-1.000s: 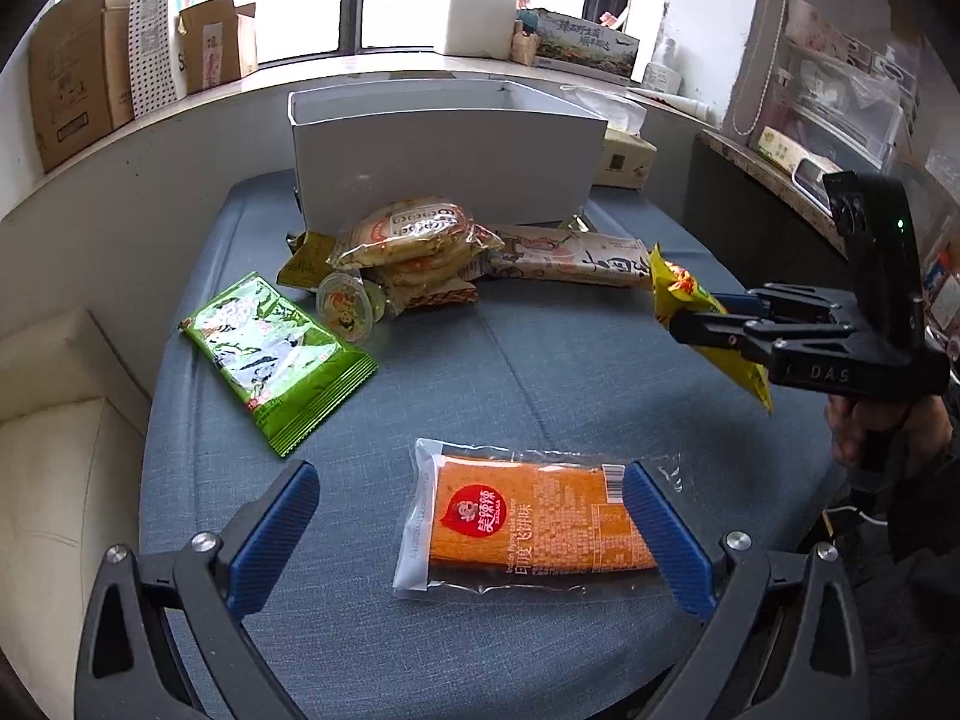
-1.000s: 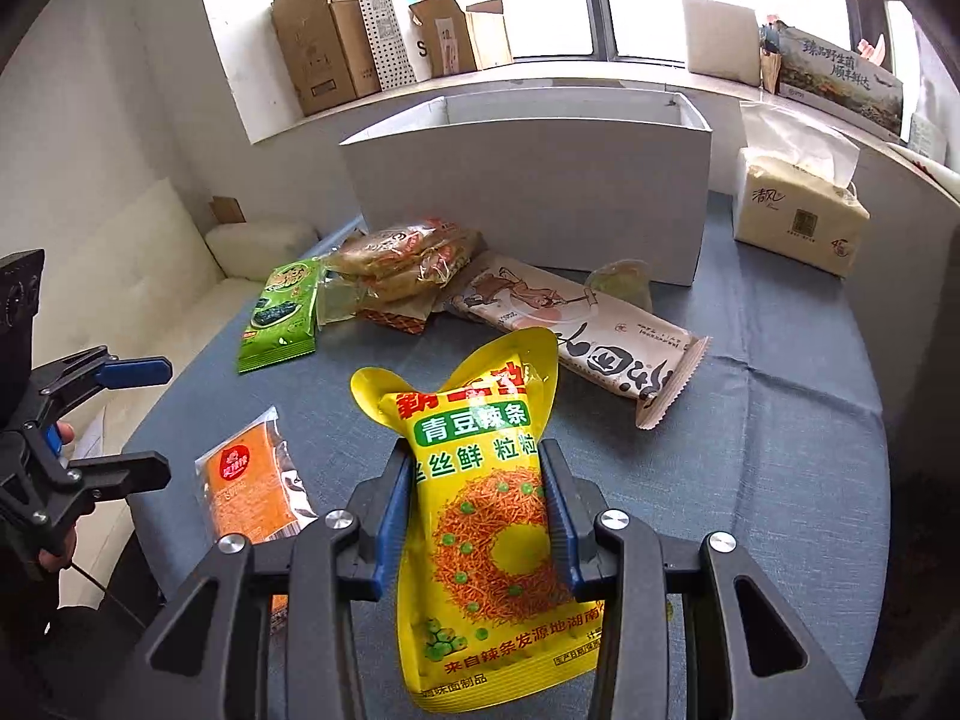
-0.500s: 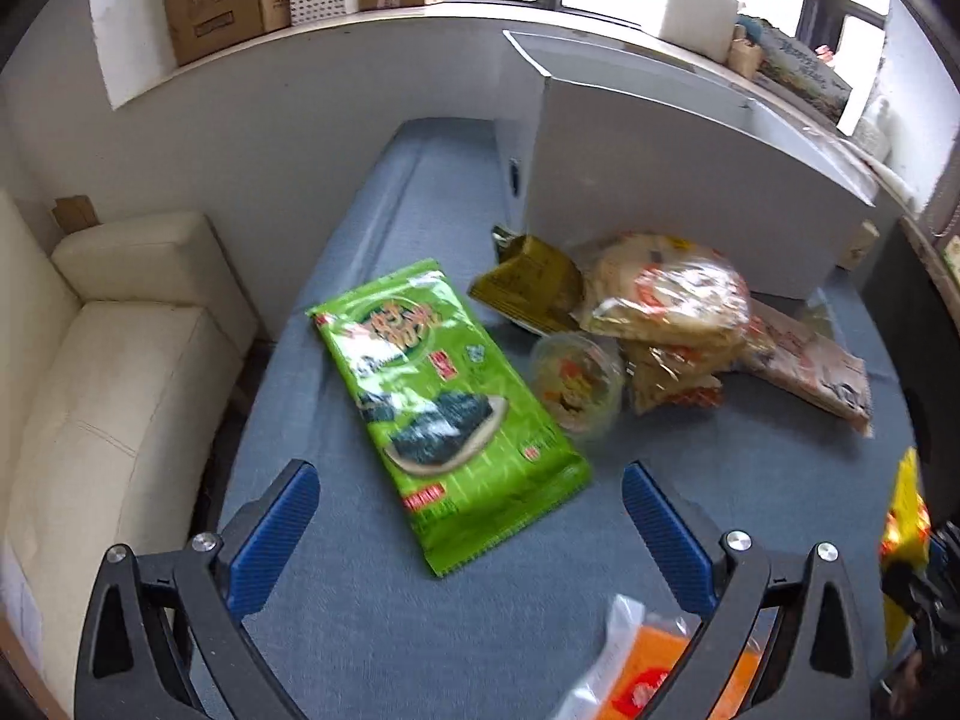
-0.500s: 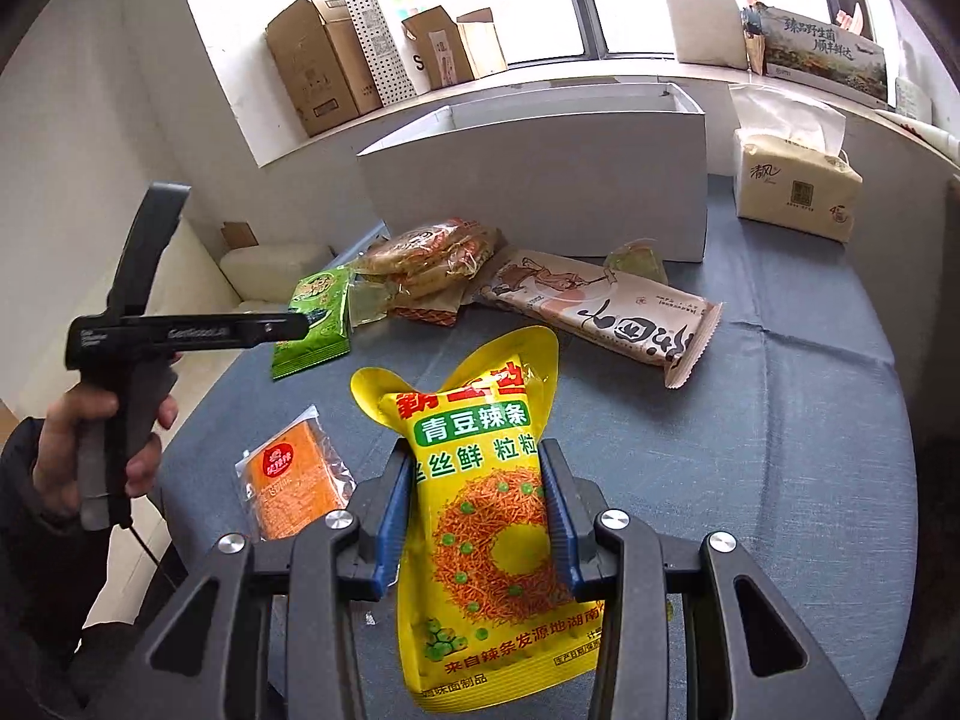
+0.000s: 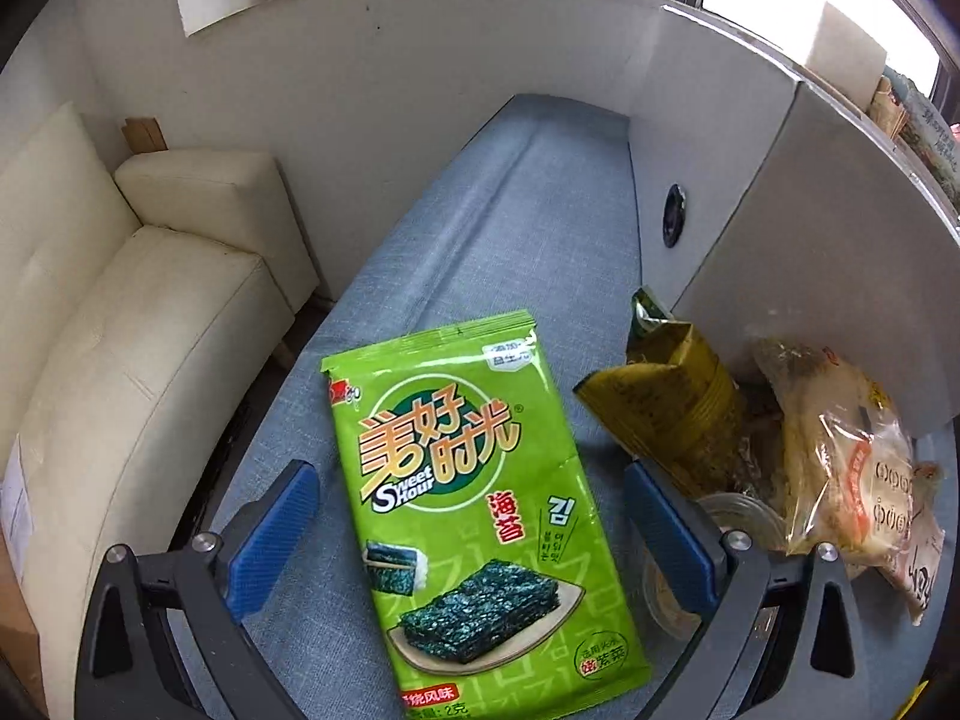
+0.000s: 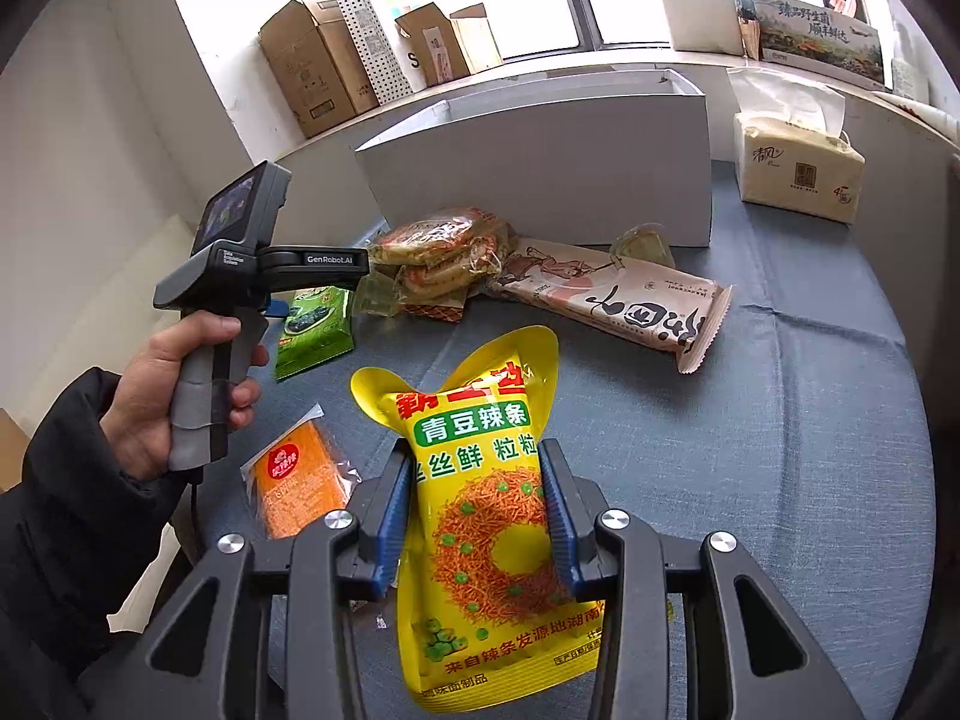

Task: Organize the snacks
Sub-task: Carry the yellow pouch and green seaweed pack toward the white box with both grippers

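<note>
My left gripper (image 5: 465, 531) is open and points steeply down over the green seaweed packet (image 5: 474, 498), which lies flat on the blue cloth between the two blue pads without touching them. My right gripper (image 6: 477, 504) is shut on the yellow spicy-strip pouch (image 6: 480, 510), held above the table. From the right wrist, the left gripper's body (image 6: 240, 276) sits in a hand over the seaweed packet (image 6: 312, 330). An orange packet (image 6: 300, 480) lies near the table's left edge. The white box (image 6: 540, 162) stands open at the back.
A heap of snacks lies before the box: pancake packs (image 6: 444, 258), an olive-gold bag (image 5: 672, 408), a jelly cup (image 5: 738, 516), a long beige wrapper (image 6: 618, 300). A tissue pack (image 6: 798, 168) sits back right. A cream sofa (image 5: 120, 312) borders the table on the left.
My left gripper has swung from the orange packet to the left and down over the green seaweed packet, rolling as it went. The right gripper has kept still with the yellow pouch.
</note>
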`<state>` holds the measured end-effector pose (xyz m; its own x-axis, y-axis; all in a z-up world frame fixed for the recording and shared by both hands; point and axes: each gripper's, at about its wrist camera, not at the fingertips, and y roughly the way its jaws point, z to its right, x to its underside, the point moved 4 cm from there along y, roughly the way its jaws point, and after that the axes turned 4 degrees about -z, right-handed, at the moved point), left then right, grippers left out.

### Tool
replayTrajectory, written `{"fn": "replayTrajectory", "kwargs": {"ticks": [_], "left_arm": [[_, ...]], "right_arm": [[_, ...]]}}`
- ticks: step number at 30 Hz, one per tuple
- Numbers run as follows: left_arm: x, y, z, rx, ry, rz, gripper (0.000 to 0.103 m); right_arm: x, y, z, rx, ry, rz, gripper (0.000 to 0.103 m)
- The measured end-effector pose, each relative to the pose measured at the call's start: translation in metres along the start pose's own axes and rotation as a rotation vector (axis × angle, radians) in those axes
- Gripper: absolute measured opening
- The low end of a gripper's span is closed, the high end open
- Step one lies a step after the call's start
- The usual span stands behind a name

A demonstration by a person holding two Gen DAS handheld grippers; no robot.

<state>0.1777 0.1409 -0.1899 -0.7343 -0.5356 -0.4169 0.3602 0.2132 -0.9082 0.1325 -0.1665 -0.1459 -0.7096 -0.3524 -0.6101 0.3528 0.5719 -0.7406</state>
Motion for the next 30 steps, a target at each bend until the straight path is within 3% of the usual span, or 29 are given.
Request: {"fn": "replayTrajectory", "kwargs": {"ticks": [5,8,13,20,26,30], "left_arm": [[0.0,0.003,0.0,0.013,0.014,0.007,0.101],[0.005,-0.008,0.0,0.009,0.04,0.031,0.076],[0.015,-0.021,-0.003,0.1,0.069,0.006,0.073],[0.028,-0.085,0.005,0.228,0.208,0.108,0.073],[0.006,-0.152,0.026,0.39,0.305,0.213,0.074],[-0.027,-0.184,0.042,0.449,0.339,0.279,0.074]], "right_arm": [[0.0,0.001,0.001,-0.005,0.003,-0.003,0.044],[0.001,0.002,0.001,-0.006,0.004,-0.006,0.044],[0.001,0.003,-0.001,-0.007,0.002,-0.005,0.044],[-0.005,-0.005,0.001,0.001,0.023,0.023,0.044],[-0.047,-0.021,0.009,-0.008,0.043,0.092,0.044],[-0.09,-0.033,0.014,0.014,0.021,0.14,0.044]]}}
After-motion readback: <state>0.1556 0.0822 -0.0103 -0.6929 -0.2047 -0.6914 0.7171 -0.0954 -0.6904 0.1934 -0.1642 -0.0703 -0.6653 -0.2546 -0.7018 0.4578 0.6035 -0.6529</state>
